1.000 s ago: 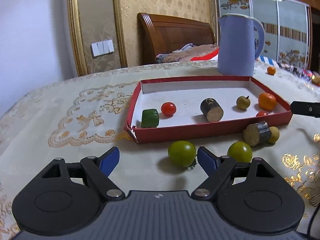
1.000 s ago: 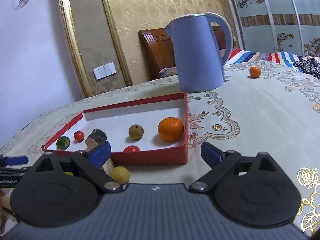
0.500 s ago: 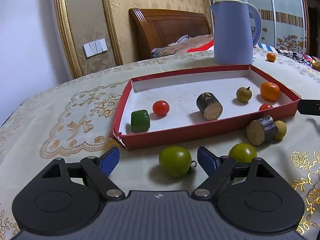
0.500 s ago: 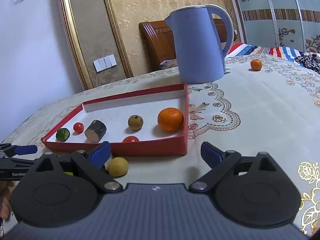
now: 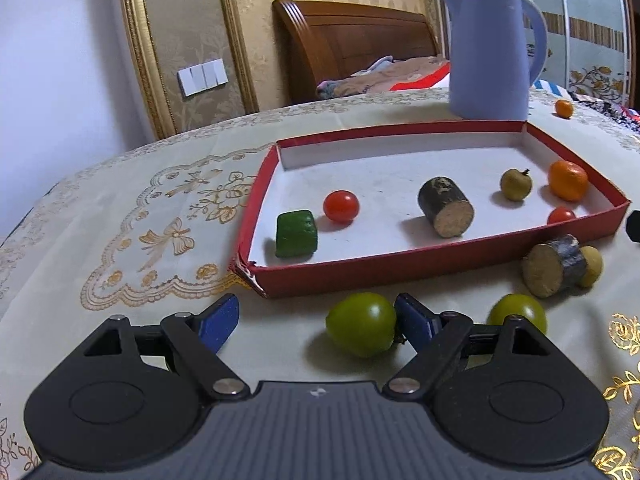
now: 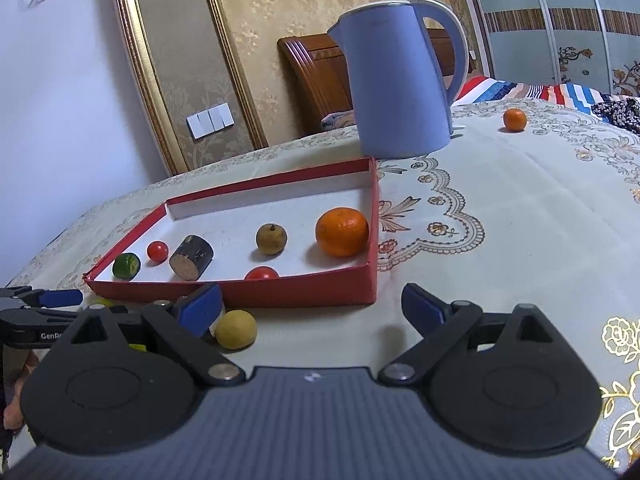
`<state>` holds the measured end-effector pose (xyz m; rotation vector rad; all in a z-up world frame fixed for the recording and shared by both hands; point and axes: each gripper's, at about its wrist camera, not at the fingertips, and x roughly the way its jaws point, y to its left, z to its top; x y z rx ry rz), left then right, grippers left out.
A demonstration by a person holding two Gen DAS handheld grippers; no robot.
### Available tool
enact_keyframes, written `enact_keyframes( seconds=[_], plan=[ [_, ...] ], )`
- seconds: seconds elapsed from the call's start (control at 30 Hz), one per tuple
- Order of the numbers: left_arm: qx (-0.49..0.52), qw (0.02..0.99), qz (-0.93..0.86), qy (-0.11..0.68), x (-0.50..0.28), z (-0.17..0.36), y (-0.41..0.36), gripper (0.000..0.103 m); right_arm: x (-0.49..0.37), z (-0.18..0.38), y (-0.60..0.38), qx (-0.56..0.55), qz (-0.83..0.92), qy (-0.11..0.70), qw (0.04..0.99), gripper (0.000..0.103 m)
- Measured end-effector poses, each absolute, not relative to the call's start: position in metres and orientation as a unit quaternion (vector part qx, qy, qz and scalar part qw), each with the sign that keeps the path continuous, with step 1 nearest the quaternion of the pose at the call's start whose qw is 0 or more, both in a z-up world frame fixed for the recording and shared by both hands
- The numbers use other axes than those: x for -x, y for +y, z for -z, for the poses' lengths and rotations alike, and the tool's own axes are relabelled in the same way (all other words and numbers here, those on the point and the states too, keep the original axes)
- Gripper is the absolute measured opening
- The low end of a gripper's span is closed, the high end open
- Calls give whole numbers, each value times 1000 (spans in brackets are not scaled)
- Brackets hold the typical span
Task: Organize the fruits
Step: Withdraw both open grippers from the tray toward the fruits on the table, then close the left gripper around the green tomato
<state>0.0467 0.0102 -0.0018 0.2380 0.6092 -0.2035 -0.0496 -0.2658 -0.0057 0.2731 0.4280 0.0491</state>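
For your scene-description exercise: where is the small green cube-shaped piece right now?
In the left wrist view, the small green cube-shaped piece lies inside the shallow red cardboard tray, in its near left corner, just left of a round red cherry tomato.

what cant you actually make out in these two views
- Right wrist view: the log piece beside the yellow fruit is almost wholly hidden behind the right tool.
- Left wrist view: the second green tomato is partly covered by the left tool.
- Left wrist view: the frame edge crops the right tool.
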Motion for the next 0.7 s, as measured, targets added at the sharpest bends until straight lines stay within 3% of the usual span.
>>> enact_keyframes(
  seconds=[0.43, 0.5, 0.53, 0.7],
  plan=[
    [-100, 940, 109, 306, -51, 4, 15, 85, 49, 6, -265, -132, -18, 218, 967, 96],
    [-96, 940, 111, 306, -50, 4, 17, 76, 48, 7, -265, -131, -18, 218, 967, 96],
    [-95, 940, 113, 306, -51, 4, 17, 66, 48, 7, -265, -131, -18, 217, 967, 96],
    [-87, 939, 133, 305, -49, 4, 17, 49, 51, 5, -264, -126, -20, 210, 969, 94]
  ],
)
